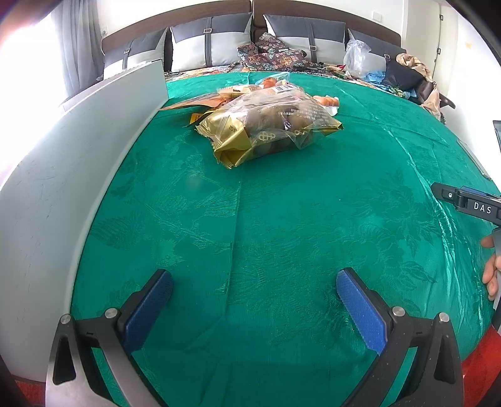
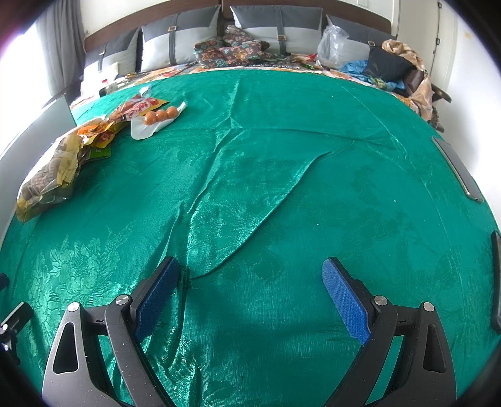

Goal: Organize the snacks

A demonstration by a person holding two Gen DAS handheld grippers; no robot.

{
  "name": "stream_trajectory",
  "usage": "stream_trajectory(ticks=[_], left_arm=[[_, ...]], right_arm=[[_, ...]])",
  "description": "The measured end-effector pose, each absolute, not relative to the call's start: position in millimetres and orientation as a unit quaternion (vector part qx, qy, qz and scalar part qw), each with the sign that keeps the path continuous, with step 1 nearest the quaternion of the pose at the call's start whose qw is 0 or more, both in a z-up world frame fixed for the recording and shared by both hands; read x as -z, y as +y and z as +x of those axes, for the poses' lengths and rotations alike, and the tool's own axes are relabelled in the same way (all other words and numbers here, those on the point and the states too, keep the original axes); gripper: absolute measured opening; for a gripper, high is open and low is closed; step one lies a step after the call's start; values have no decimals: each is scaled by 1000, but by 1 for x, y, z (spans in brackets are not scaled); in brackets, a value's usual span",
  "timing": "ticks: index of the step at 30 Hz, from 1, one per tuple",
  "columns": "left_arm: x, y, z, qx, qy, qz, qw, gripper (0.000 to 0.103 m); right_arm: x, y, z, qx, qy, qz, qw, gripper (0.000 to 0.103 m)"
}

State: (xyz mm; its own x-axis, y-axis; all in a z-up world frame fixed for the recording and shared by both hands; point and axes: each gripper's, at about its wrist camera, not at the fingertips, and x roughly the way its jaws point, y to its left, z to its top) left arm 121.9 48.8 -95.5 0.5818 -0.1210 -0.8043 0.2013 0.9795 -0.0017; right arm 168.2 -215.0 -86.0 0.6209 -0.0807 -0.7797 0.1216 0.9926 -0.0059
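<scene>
Fingers on your left gripper (image 1: 254, 283) and right gripper (image 2: 250, 270) were spread wide, holding nothing. The snack pile (image 1: 266, 122) sat at 12 o'clock on the green cloth (image 1: 281, 225), white box (image 1: 78, 175) at 9.

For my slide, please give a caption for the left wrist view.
Open left gripper hovers over green bedcover, facing a pile of snack bags beside a grey panel.

I am in a home bedroom. A wide bed (image 2: 281, 162) spreads before me under a shiny green floral cover. Grey two-tone pillows (image 2: 180, 40) lean against a dark wooden headboard (image 2: 357, 11). Patterned cushions (image 2: 231, 50), a plastic bag (image 2: 332, 47) and heaped clothes (image 2: 394, 69) lie beside them. A grey curtain (image 2: 59, 43) hangs by a bright window.
</scene>
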Motion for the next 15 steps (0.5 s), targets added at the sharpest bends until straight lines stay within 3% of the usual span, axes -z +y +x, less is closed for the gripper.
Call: stream_trajectory(ticks=[15], left_arm=[[96,49,120,92,446,45,889,103]], right_arm=[[86,-215,169,56,432,24,900,95]])
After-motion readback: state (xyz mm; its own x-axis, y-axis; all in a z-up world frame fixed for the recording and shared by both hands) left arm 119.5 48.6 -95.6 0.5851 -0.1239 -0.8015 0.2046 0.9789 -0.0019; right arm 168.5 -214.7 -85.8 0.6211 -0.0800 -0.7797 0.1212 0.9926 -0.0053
